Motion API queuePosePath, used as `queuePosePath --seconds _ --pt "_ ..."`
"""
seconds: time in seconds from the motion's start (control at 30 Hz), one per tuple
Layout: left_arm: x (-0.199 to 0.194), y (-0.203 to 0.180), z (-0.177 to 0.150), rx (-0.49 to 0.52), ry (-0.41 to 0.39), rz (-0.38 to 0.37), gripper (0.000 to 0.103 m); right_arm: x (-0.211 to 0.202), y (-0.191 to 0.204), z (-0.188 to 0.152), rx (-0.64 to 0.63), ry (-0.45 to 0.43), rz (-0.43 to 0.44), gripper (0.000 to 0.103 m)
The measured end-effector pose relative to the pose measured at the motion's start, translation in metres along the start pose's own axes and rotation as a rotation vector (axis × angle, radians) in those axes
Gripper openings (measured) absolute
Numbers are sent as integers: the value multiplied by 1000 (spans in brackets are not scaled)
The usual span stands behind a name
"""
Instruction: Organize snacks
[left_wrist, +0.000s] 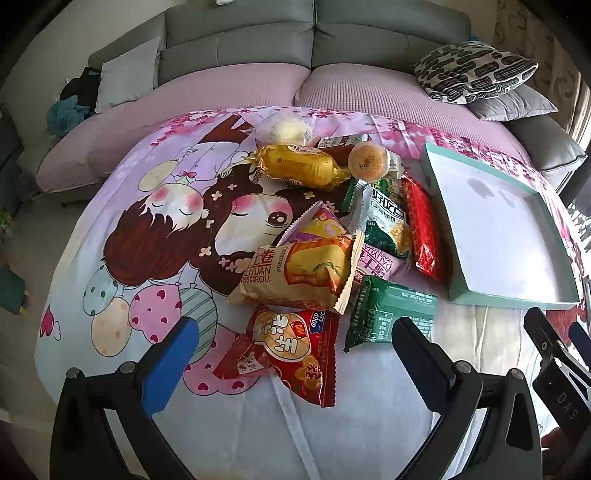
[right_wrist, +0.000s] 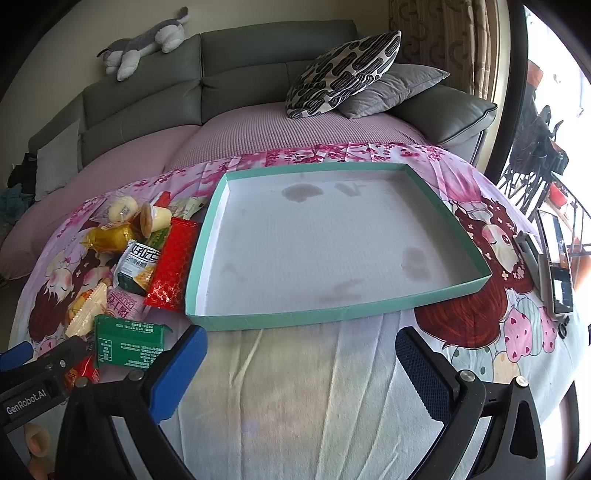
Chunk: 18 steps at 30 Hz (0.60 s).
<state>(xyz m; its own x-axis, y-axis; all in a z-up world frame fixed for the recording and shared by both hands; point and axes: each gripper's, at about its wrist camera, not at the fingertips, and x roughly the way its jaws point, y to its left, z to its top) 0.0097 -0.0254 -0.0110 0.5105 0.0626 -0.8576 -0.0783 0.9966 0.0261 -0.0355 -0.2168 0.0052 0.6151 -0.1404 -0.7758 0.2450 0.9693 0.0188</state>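
Observation:
A pile of wrapped snacks lies on a cartoon-print cloth (left_wrist: 122, 192). Nearest my left gripper (left_wrist: 295, 332) is a red packet (left_wrist: 291, 350), lying between its open fingers. Behind it sit a beige Swiss roll bag (left_wrist: 299, 273), a green packet (left_wrist: 388, 314), a long red packet (left_wrist: 424, 229) and a yellow bun (left_wrist: 299, 166). A shallow teal tray (right_wrist: 207, 254) with a white, stained floor stands right of the pile, empty. My right gripper (right_wrist: 301, 350) hangs open in front of the tray's near wall, holding nothing. The green packet (right_wrist: 129, 345) lies at its left.
A grey sofa with a pink cover (right_wrist: 258, 125) runs behind the table, bearing patterned and grey cushions (right_wrist: 343, 74) and a plush toy (right_wrist: 147, 40). A phone on a stand (right_wrist: 554, 266) sits at the table's right edge. Bare cloth lies in front of the tray.

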Motion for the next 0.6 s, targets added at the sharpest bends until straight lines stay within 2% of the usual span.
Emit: queuePosePath --seconds 0.6 --pt "2 -1 -2 -2 7 2 103 2 -2 -2 -2 7 -2 103"
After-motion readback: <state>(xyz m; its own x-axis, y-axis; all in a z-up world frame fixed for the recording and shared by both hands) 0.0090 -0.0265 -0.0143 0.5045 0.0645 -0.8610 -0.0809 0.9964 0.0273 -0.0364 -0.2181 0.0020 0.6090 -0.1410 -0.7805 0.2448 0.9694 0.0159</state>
